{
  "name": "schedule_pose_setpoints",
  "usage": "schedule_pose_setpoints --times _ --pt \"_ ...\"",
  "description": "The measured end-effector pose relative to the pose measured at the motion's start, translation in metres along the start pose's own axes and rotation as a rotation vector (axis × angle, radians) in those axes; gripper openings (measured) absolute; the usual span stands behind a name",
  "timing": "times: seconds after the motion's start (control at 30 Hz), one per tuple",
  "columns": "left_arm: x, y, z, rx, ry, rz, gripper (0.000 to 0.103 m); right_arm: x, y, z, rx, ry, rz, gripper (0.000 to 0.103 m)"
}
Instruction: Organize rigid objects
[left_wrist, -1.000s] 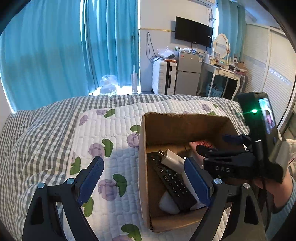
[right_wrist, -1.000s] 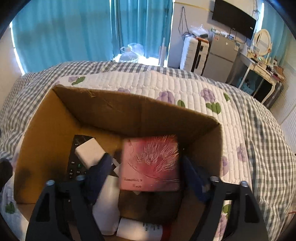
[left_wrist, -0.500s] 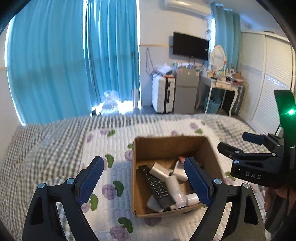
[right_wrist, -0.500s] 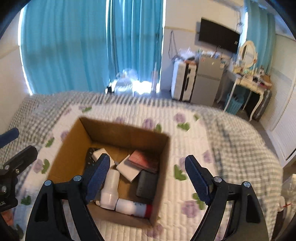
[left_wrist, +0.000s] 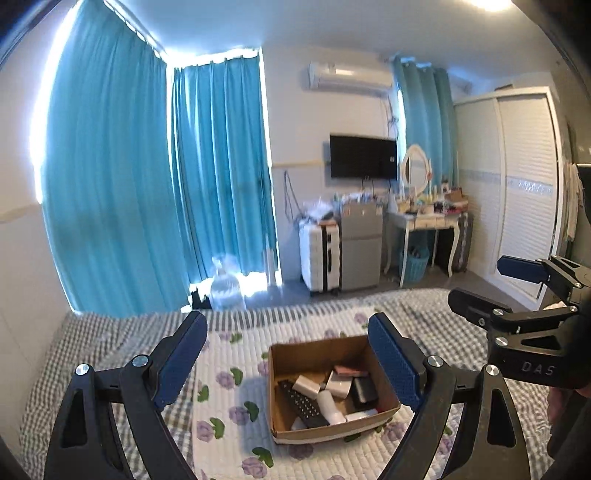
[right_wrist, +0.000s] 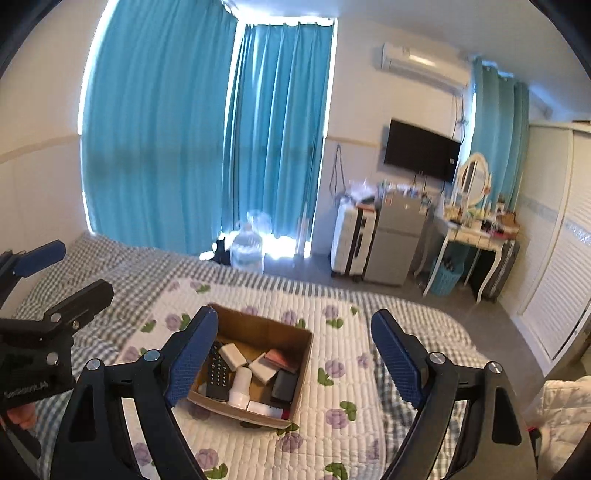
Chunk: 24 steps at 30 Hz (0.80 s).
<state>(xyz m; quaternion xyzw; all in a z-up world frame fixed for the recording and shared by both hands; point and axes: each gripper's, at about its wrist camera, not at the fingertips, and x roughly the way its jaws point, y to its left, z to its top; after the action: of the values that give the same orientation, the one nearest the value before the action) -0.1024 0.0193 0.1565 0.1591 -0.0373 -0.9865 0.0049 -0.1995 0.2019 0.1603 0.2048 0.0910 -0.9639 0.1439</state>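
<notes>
A brown cardboard box (left_wrist: 388, 412) (right_wrist: 303, 354) sits on the flowered quilt of the bed. Inside lie a black remote (left_wrist: 301, 402) (right_wrist: 218, 373), a white bottle (left_wrist: 328, 404) (right_wrist: 240, 384), small white boxes, a pink box (left_wrist: 351, 371) (right_wrist: 282, 358) and a black case (right_wrist: 284, 384). My left gripper (left_wrist: 288, 363) is open and empty, held high above and behind the box. My right gripper (right_wrist: 293, 363) is open and empty, also well above the box. Each gripper shows at the edge of the other's view.
The quilt (right_wrist: 343, 369) covers a grey checked bedspread (left_wrist: 92, 343). Beyond the bed are blue curtains (left_wrist: 122, 184), a white suitcase (left_wrist: 319, 254), a small fridge (left_wrist: 360, 247), a dressing table (left_wrist: 424, 221) and a white wardrobe (left_wrist: 517, 184).
Both grippers have drawn back and up from the box, which now looks small and far. The pink box, earlier between the right fingers, lies in the box.
</notes>
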Motion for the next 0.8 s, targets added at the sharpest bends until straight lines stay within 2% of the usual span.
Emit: schedule_pose_setpoints --times 0.1,0.17,0.3,0.47,0.6,0.8 --pt "-0.019 0.002 0.001 -0.011 -0.052 0.016 0.099 -0.032 0.003 0.000 -0.015 -0.060 -0.004 0.088" --pt "-0.028 0.002 -0.006 -0.019 -0.079 0.023 0.103 -0.049 0.006 -0.005 -0.015 -0.114 -0.021 0.095" --pt "-0.029 0.002 -0.031 -0.022 -0.104 0.044 0.103 -0.066 0.008 -0.032 0.035 -0.199 -0.021 0.103" --pt "-0.021 0.001 -0.087 -0.046 -0.154 0.091 0.103 -0.046 0.010 -0.082 0.072 -0.244 -0.022 0.103" --pt "-0.003 -0.005 -0.123 -0.039 -0.121 0.123 0.103 -0.016 0.010 -0.121 0.116 -0.253 -0.044 0.103" --pt "0.008 -0.002 -0.145 -0.083 -0.092 0.096 0.103 0.009 0.015 -0.155 0.103 -0.235 -0.043 0.103"
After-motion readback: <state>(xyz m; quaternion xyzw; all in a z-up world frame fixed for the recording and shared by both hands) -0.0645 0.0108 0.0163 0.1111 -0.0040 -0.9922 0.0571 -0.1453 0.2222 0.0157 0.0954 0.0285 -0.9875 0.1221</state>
